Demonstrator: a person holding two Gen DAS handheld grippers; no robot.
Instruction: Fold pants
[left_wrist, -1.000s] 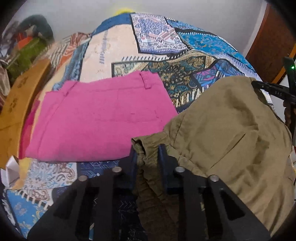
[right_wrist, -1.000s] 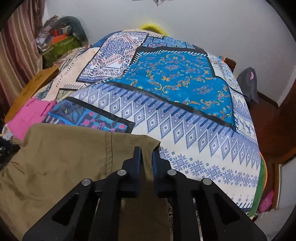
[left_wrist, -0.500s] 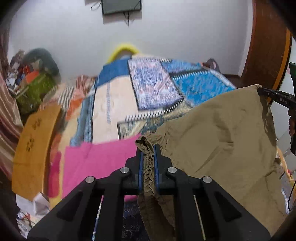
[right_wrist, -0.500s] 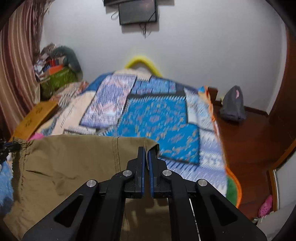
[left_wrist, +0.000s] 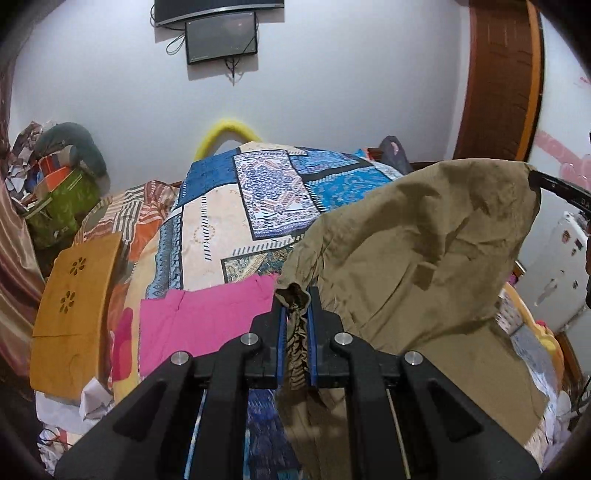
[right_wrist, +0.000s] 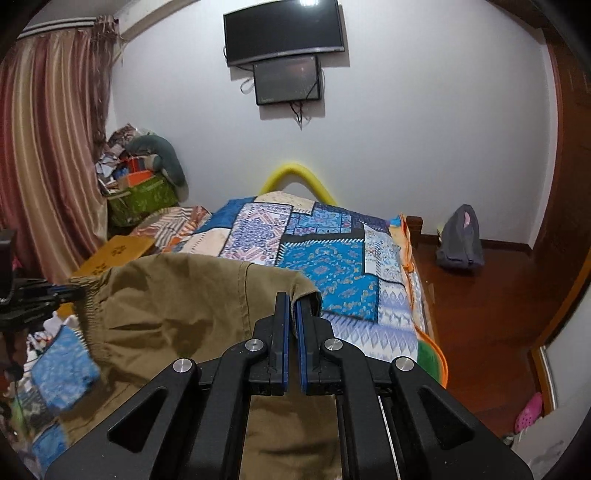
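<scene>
Showing "DA" on right claw (left_wrist: 554, 186)

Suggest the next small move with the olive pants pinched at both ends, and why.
Probably carry the olive pants forward over the open bedspread and lower them flat: the left gripper and right gripper both pinch the waistband, and the cloth sags between them.

Khaki pants (left_wrist: 424, 258) — matt, creased cloth

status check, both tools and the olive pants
Left tool shut on olive pants waistband corner. Right tool shut on the other corner. Pants hang between them above the bed. Pink garment lies below.
</scene>
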